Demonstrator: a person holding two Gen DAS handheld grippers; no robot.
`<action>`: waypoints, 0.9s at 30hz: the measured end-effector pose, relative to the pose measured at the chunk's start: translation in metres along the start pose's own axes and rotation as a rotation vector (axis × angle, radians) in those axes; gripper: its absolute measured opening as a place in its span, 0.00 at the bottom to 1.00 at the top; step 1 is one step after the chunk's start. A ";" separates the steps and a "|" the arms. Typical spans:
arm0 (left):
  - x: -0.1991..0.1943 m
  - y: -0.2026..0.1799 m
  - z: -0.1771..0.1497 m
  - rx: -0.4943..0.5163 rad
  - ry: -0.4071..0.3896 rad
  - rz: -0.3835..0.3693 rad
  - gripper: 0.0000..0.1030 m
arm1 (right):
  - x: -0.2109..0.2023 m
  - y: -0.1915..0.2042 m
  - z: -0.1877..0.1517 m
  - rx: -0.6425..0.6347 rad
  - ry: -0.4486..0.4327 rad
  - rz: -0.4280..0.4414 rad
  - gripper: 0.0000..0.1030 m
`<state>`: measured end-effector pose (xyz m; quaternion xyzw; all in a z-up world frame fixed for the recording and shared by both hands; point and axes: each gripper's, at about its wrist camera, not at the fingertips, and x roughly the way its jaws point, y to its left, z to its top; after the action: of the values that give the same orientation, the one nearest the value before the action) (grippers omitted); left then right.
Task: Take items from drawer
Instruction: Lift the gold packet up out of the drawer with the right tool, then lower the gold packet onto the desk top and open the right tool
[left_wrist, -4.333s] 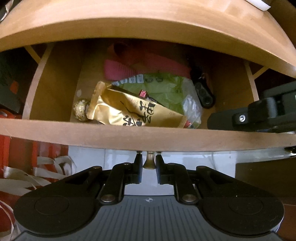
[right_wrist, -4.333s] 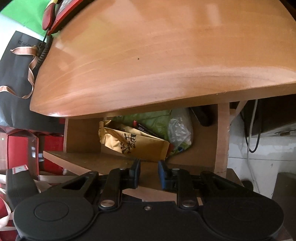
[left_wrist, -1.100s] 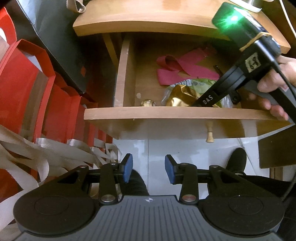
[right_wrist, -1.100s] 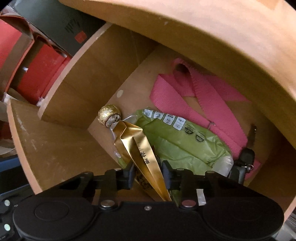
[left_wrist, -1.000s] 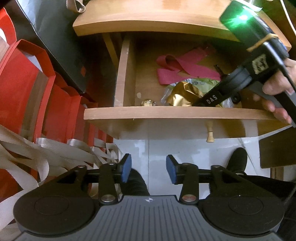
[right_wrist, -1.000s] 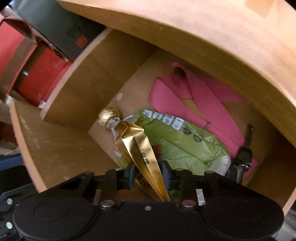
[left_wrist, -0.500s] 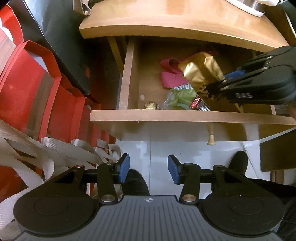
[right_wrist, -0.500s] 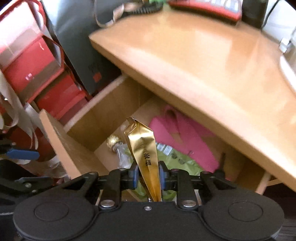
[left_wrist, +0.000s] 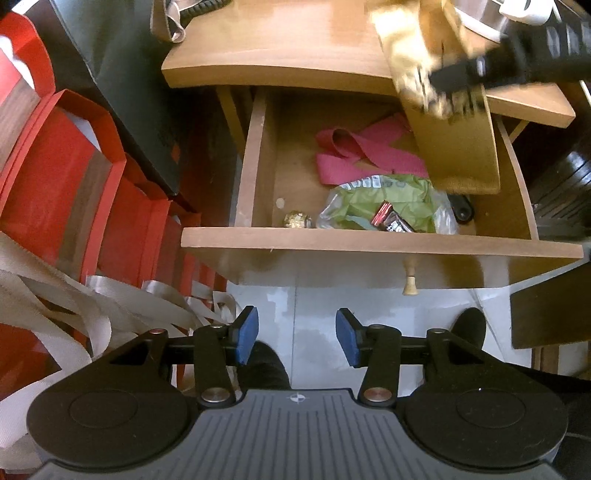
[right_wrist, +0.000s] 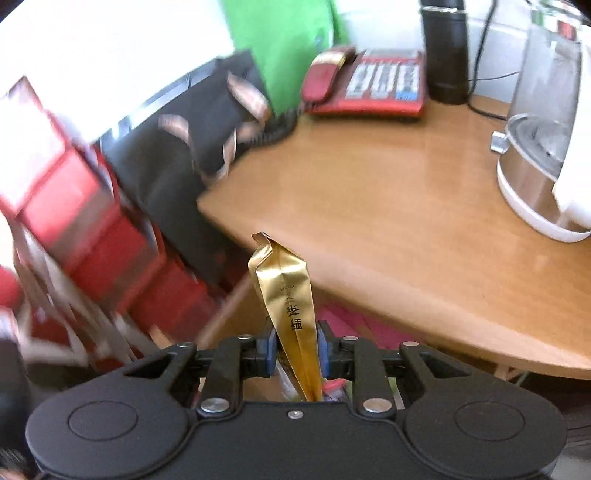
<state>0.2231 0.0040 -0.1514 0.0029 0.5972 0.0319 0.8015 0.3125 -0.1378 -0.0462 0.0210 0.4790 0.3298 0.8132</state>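
Note:
My right gripper (right_wrist: 295, 352) is shut on a gold foil pouch (right_wrist: 291, 295) with black characters and holds it above the corner of the wooden tabletop (right_wrist: 406, 206). In the left wrist view the pouch (left_wrist: 454, 122) hangs blurred over the open wooden drawer (left_wrist: 369, 240). In the drawer lie a green plastic bag (left_wrist: 373, 195), a pink strap (left_wrist: 362, 151), a gold foil ball (left_wrist: 295, 219), a small red and black wrapper (left_wrist: 391, 219) and a black item (left_wrist: 461, 208). My left gripper (left_wrist: 297, 336) hovers in front of the drawer, its jaws opening with nothing between them.
Red gift bags (left_wrist: 74, 166) and a black bag (left_wrist: 122, 74) stand left of the drawer. A red telephone (right_wrist: 369, 81), a dark cylinder (right_wrist: 443, 51) and a glass kettle (right_wrist: 535, 162) sit on the tabletop. The drawer's knob (left_wrist: 409, 280) hangs below its front.
The right gripper has lifted the gold pouch out of the drawer and up over the tabletop edge. The green bag and wrapper underneath are now uncovered. The left gripper stays in place.

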 end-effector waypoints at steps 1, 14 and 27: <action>-0.001 0.000 0.000 -0.002 -0.002 0.001 0.52 | -0.001 -0.002 0.006 0.028 -0.019 0.005 0.20; 0.001 0.013 0.014 -0.041 -0.015 0.005 0.56 | 0.034 -0.027 0.073 0.279 -0.168 0.013 0.20; 0.012 0.019 0.016 -0.064 0.009 0.012 0.56 | 0.059 -0.046 0.082 0.338 -0.204 -0.018 0.20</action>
<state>0.2410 0.0243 -0.1578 -0.0194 0.5992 0.0560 0.7984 0.4209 -0.1177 -0.0631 0.1863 0.4429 0.2337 0.8453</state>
